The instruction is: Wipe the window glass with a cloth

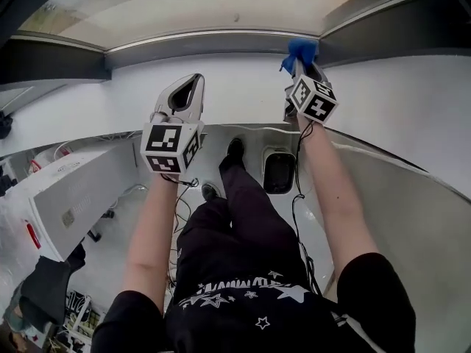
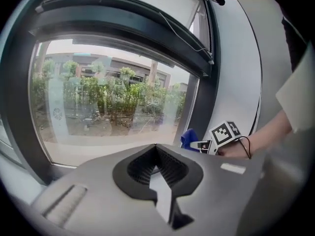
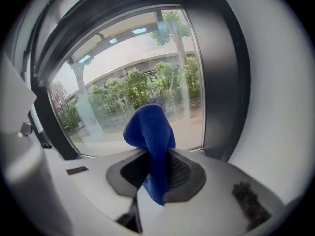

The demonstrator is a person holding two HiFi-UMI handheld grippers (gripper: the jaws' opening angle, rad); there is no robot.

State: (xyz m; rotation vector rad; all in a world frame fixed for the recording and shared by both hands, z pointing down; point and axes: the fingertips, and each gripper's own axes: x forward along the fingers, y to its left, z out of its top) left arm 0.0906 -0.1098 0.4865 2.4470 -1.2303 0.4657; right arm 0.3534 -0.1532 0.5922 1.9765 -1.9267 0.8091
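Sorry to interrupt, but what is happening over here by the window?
A person faces the window glass with a hand-held gripper in each hand. The right hand-held gripper is shut on a blue cloth, held near the window's lower right corner. The left hand-held gripper is shut and empty.

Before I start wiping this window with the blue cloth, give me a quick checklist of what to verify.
1. Cloth grip: ok. The right gripper is shut on the blue cloth, which stands out beyond the jaws.
2. Left gripper out of the way: ok. It is shut, empty and off to the side.
3. Cloth touching the window glass: cannot tell. It sits by the lower right corner.
4. Pane free of obstacles: ok. Nothing shows in front of it.
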